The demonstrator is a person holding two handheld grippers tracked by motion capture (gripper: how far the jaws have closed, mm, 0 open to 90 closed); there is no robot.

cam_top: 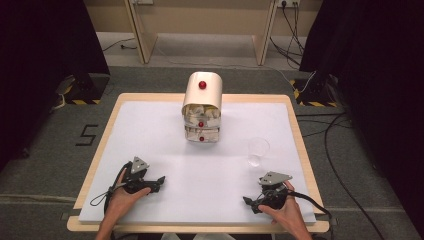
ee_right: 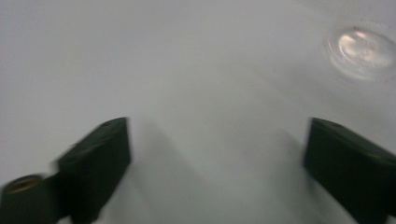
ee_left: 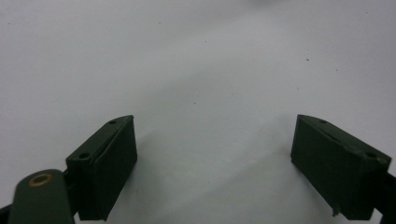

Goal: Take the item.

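Lab: black curtains (cam_top: 45, 45), hazard-taped stands (cam_top: 82, 89), floor cables (cam_top: 345, 165).

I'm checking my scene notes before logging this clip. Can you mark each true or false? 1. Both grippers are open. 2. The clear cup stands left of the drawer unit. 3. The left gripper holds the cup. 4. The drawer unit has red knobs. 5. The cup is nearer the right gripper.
1. True: the left gripper and right gripper both have jaws spread, nothing between.
2. False: the cup stands to the right of the drawer unit.
3. False: it holds nothing.
4. True: red knobs show on its front.
5. True.
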